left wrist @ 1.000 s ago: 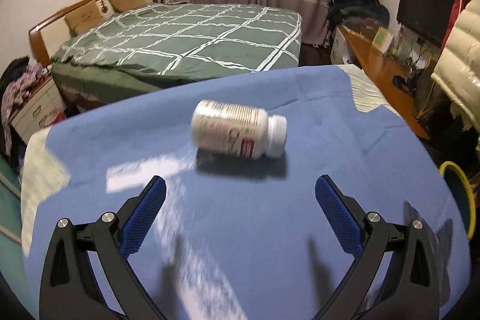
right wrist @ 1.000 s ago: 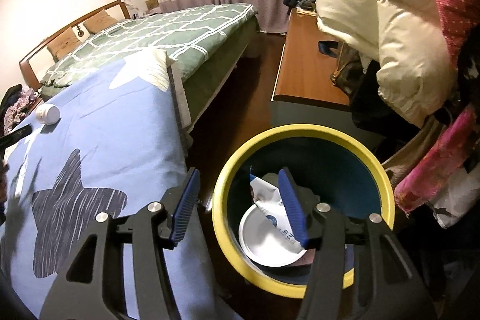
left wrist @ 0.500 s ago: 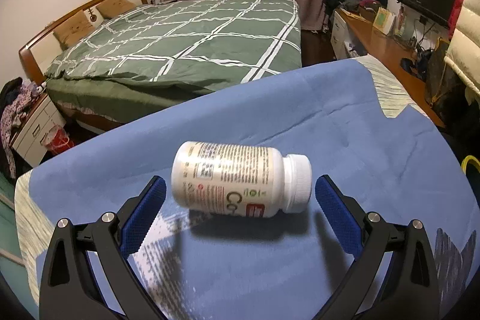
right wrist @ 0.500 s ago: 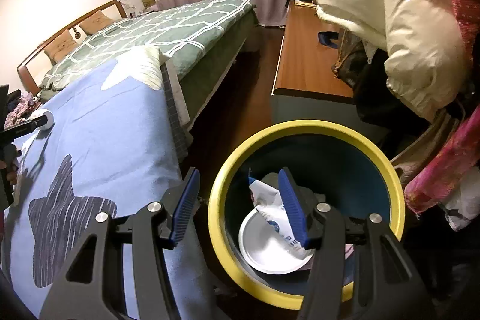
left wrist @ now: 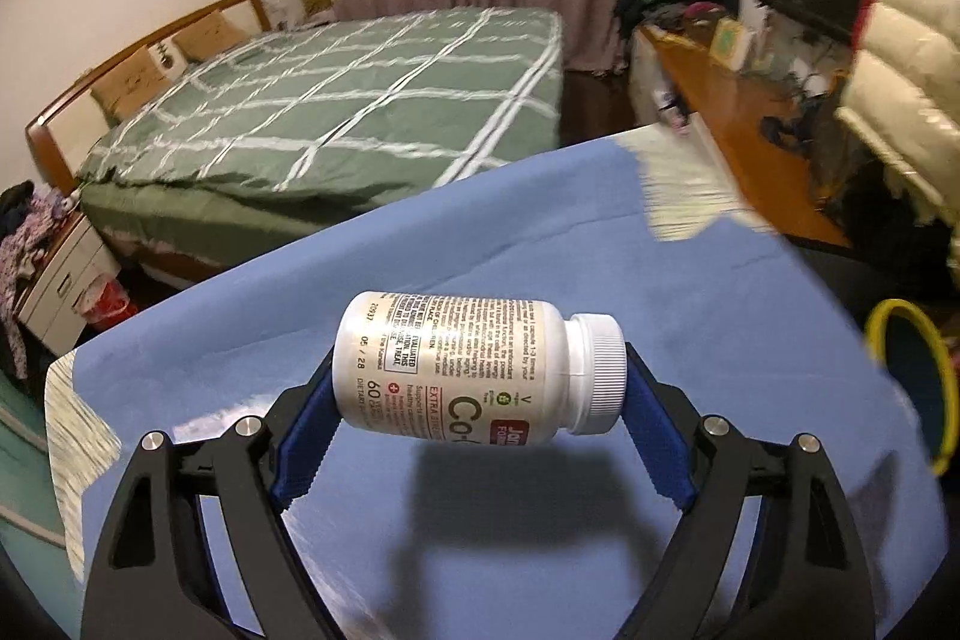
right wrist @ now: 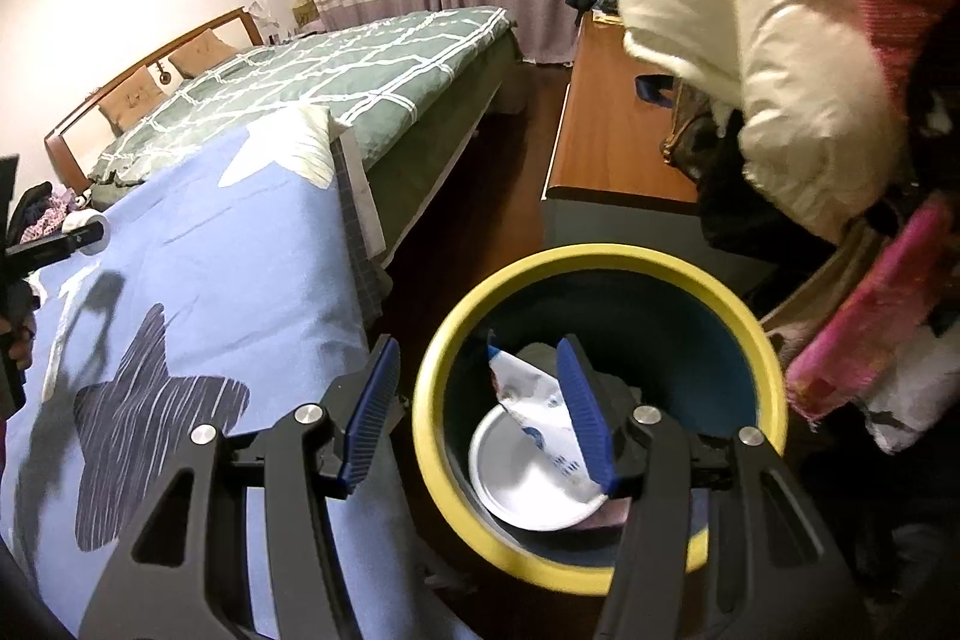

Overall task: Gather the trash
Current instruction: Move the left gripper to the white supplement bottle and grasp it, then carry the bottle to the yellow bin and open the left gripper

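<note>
White plastic, rounded and slick, is what the left gripper (left wrist: pixel 480 400) has to hold: its jaws have just been closing on a white supplement bottle with a ribbed cap (left wrist: pixel 474 370), and the blue pads now press the base on one side and the cap on the other. The bottle lies crosswise between them, clear of the blue star-print bedspread (left wrist: pixel 540 244), its shadow falling on the cloth below.

Gripped end to end, the bottle could pivot or squirt out if the pads sit off-centre on the cap, and a quick swing toward the yellow-rimmed dark blue bin (left wrist: pixel 912 388) would encourage that; it would likely roll off the cloth onto the floor. The bin stands well to the right, past the bed's edge.

Both grippers tilt steeply downward. The right gripper (right wrist: pixel 480 400) hangs over the bin's near rim (right wrist: pixel 600 262), half open and holding nothing, with a white plate (right wrist: pixel 528 472) and a torn wrapper (right wrist: pixel 522 382) lying inside below it.
</note>
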A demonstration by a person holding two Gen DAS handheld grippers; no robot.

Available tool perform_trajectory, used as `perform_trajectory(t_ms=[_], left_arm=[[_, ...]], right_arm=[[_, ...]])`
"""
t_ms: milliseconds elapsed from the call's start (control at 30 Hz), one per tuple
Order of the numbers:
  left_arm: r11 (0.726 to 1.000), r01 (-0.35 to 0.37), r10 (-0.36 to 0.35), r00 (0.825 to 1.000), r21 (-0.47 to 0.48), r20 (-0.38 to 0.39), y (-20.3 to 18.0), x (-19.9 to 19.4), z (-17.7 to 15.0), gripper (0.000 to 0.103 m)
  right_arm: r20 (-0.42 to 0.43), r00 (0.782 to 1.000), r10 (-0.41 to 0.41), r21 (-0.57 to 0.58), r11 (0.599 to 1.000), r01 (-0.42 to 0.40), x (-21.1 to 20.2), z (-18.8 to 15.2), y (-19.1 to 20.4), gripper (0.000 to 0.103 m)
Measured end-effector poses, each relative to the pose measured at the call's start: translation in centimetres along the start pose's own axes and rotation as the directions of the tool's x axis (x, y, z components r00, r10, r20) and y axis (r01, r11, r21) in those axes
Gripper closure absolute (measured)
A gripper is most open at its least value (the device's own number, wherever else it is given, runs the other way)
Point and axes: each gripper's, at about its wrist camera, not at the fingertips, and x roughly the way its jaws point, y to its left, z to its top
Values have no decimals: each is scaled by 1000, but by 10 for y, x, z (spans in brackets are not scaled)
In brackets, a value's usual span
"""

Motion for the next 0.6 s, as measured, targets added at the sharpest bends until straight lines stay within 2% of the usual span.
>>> perform_trajectory(t_ms=[133,300,433,600], left_arm=[[998,60,-61,998,25,27,-54,-42,-7,19],[983,159,-160,987,87,1,-137,-72,-19,19],[960,234,-234,972,156,-19,-210,-81,-22,18],[920,328,-316,945,214,-87,-296,-73,-25,18]], right_arm=[[1,1000,-3,-3,1000,3,-18,-10,-13,51],[10,1000,-22,-25,999,22,-41,-28,-34,50],[15,999,-40,-40,998,41,-58,-47,-48,48],[15,999,-47,-19,999,47,-73,-68,-67,47]])
